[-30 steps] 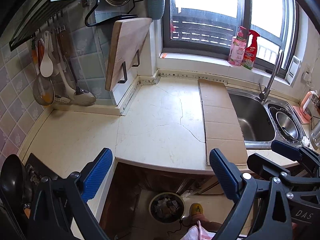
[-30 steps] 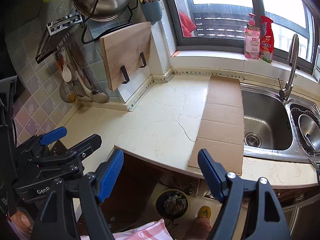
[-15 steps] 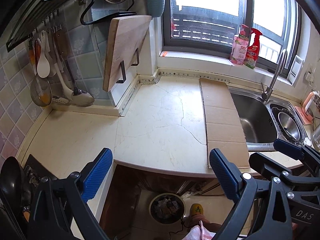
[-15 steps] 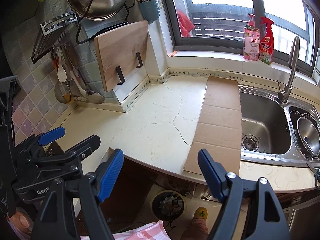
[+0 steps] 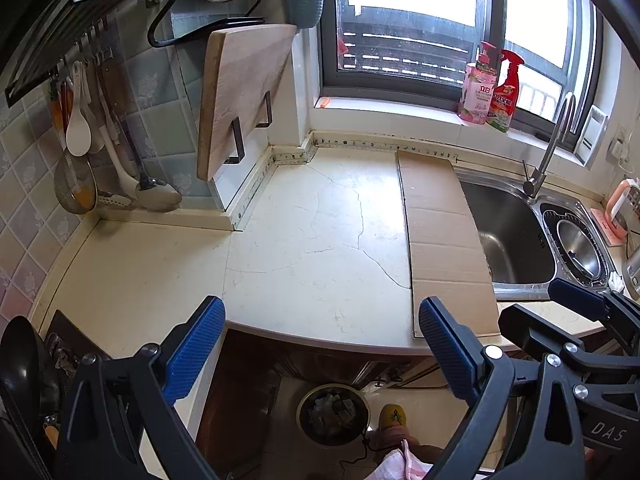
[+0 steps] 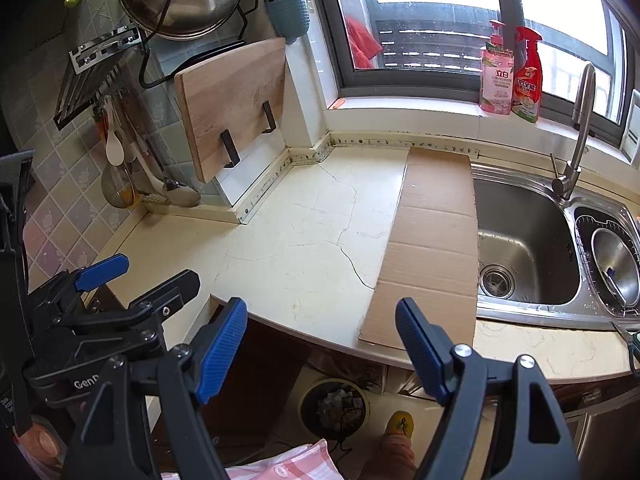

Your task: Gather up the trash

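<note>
A long flat cardboard strip [image 5: 440, 232] lies on the cream counter along the sink's left rim, also in the right wrist view [image 6: 436, 240]. On the floor under the counter edge stands a round trash bin [image 5: 300, 416] [image 6: 304, 404] with crumpled scraps inside. My left gripper [image 5: 320, 312] hovers open over the counter's front edge with nothing between its blue pads. My right gripper [image 6: 322, 316] is open too and empty, just left of the cardboard's near end. Each gripper shows in the other's view: the right one [image 5: 548, 312] and the left one [image 6: 140, 280].
The steel sink [image 6: 528, 248] and its faucet [image 6: 576, 136] are at the right, with two bottles [image 6: 512, 72] on the sill. A wooden cutting board [image 5: 240, 100] and hanging utensils [image 5: 92, 152] line the left wall. A yellow slipper [image 5: 394, 416] stands beside the bin.
Both views have drifted only slightly. The grippers stay open and hold nothing, and the cardboard has not moved.
</note>
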`<state>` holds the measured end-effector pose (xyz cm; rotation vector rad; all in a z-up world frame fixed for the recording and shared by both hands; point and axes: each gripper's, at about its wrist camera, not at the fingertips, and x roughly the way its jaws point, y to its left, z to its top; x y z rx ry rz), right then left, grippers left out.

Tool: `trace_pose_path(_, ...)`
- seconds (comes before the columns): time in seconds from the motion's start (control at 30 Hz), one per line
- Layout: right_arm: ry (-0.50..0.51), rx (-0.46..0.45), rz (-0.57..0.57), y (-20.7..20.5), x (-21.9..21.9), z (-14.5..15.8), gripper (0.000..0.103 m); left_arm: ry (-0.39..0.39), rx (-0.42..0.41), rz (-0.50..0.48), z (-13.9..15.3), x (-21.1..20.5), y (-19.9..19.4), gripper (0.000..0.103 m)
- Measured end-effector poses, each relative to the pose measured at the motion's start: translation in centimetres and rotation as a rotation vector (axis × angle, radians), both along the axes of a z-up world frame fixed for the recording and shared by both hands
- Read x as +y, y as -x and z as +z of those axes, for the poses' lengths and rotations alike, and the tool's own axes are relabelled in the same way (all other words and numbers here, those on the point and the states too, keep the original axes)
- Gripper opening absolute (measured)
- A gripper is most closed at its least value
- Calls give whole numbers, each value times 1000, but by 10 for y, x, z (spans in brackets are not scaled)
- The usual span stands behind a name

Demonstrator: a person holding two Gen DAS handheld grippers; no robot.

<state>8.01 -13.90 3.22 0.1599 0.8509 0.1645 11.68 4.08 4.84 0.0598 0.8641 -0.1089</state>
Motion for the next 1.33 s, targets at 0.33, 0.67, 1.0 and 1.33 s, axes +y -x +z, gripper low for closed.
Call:
trace_pose_path(0.33,10,0,22,-1,3,-1,77,-2,8,14,-3,1,-1,97)
trace_pose_path(0.67,4,9,36,-5,4,-5,77,-12,15,33,-6,2,-2,97)
trace_pose_path(1.0,0,21,30,-11,4,-9,77,-20,21,28,-9,0,-9,97)
trace_pose_path(1.33,-3,38,22,-16,4,-13,77,-20,41,20,-16,-3,-19,97)
